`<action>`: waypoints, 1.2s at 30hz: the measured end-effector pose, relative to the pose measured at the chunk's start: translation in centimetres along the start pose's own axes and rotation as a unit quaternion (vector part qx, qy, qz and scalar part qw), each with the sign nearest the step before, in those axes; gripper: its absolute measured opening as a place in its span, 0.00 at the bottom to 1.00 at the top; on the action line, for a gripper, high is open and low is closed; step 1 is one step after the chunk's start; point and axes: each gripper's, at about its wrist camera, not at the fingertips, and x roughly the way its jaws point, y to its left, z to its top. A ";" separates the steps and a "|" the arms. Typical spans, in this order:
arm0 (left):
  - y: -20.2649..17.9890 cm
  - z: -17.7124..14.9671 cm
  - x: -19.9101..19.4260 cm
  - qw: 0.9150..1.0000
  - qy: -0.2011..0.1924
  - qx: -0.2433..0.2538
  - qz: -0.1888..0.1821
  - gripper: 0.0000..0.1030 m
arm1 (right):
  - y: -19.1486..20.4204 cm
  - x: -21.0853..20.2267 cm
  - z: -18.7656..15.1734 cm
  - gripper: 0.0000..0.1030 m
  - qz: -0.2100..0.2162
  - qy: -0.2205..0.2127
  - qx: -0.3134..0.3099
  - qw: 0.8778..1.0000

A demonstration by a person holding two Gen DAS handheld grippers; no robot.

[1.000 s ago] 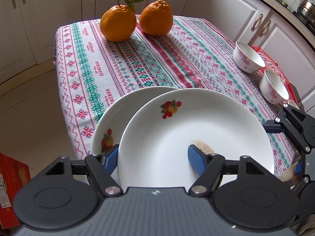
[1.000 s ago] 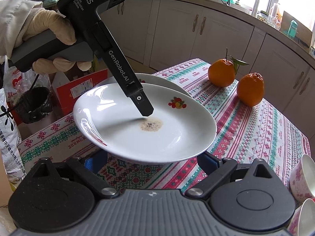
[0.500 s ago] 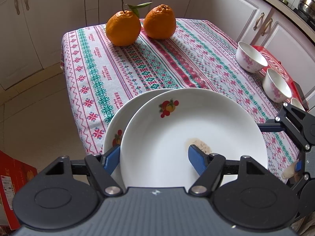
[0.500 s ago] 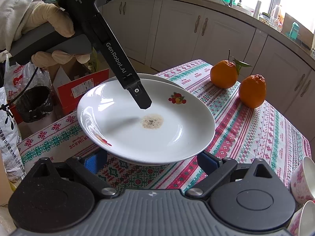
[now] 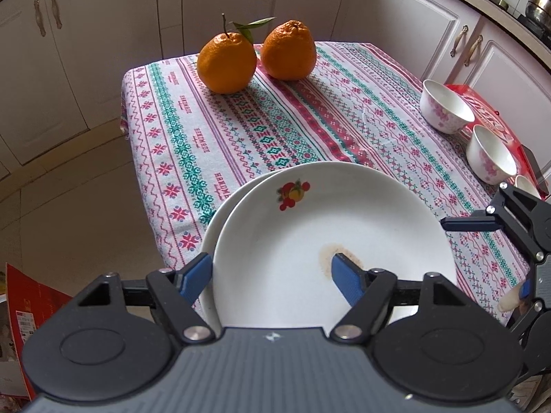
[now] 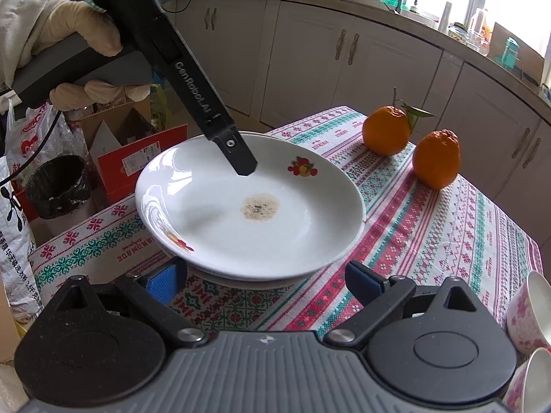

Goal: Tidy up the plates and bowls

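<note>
A white plate [image 5: 327, 241] with a fruit print and a brown stain is held by its near rim in my left gripper [image 5: 272, 275], one blue finger over the plate and one under it. It also shows in the right wrist view [image 6: 251, 206]. It hangs just above a second white plate [image 5: 215, 227] lying on the patterned tablecloth [image 5: 241, 113], almost covering it. My right gripper [image 6: 265, 280] is open and empty, just in front of the plates. Two pink-flowered bowls [image 5: 446, 110] [image 5: 492, 158] stand at the right.
Two oranges [image 5: 227, 62] [image 5: 288, 50] sit at the table's far end. A red tray [image 5: 489, 117] lies under the bowls by the right edge. White cabinets surround the table. A cardboard box [image 6: 134, 151] and bags stand on the floor.
The held plate has moved lower and over the second plate, now nearly centred on it. My right gripper stays open in front.
</note>
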 end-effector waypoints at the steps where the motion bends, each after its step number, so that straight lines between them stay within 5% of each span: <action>1: -0.1 0.0 -0.1 1.000 -0.002 0.002 0.005 0.78 | -0.1 -0.2 -0.1 1.00 -0.003 -0.001 0.003 1.000; 10: -2.2 -0.4 -0.9 0.998 -0.021 0.033 0.053 0.80 | -1.1 -2.5 -1.0 1.00 -0.023 -0.015 0.015 1.000; 18: -8.6 -1.2 -3.1 0.988 -0.090 0.103 0.070 0.81 | -2.9 -6.0 -1.6 1.00 -0.063 -0.046 0.048 0.996; 21: -11.4 -1.8 -3.6 0.985 -0.120 0.111 0.055 0.92 | -3.9 -7.8 -2.5 1.00 -0.084 -0.054 0.062 0.993; 36: -22.0 -4.8 -0.6 0.981 -0.162 0.060 -0.084 0.92 | -9.3 -15.8 -10.9 1.00 -0.166 -0.063 0.147 0.973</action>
